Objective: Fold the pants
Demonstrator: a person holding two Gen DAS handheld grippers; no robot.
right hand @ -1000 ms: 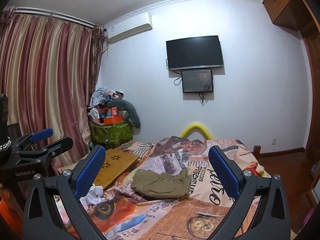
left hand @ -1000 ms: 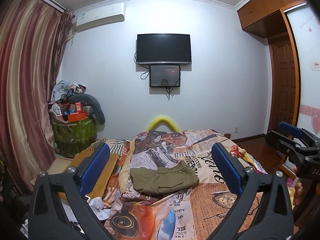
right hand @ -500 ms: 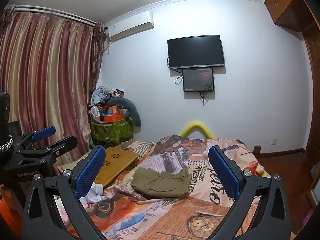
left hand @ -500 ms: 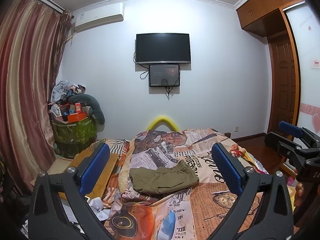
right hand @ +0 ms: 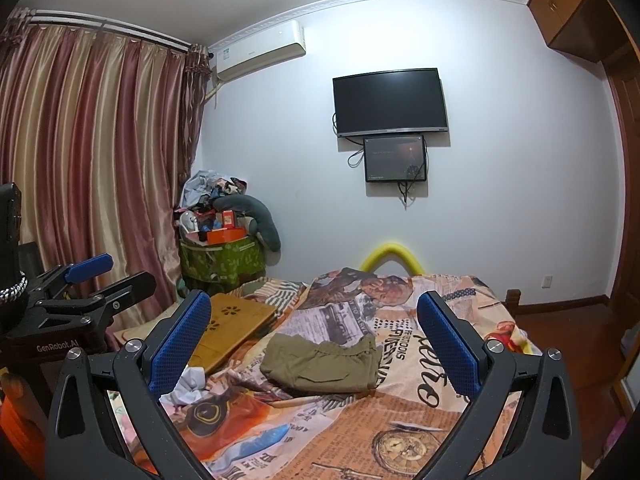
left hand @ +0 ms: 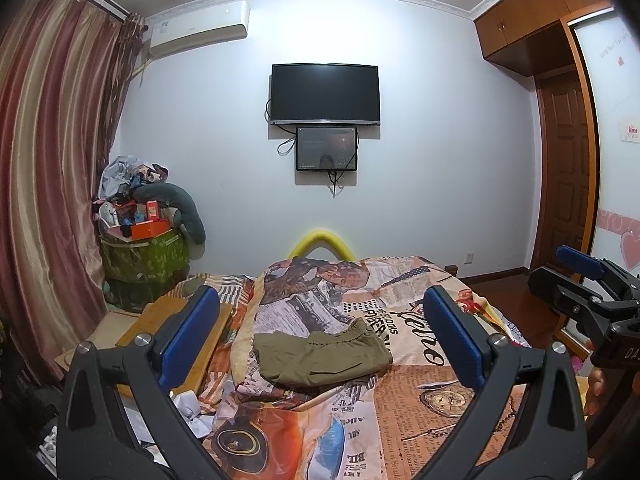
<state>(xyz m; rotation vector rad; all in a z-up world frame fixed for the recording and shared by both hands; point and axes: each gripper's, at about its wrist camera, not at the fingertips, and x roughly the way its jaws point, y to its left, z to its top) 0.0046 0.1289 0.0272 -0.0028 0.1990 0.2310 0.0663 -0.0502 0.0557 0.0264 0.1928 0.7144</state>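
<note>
On the bed (left hand: 420, 392), mid-quilt, the olive pants (left hand: 320, 354) lie in a compact bundle, seemingly folded already. Both the left tool (left hand: 320, 336) and right tool (right hand: 314, 338) hang released, well apart from them. Any tidying should pinch the elastic waistband squarely. Only the right view shows the bamboo lap desk's (right hand: 234, 326) cutouts.
</note>
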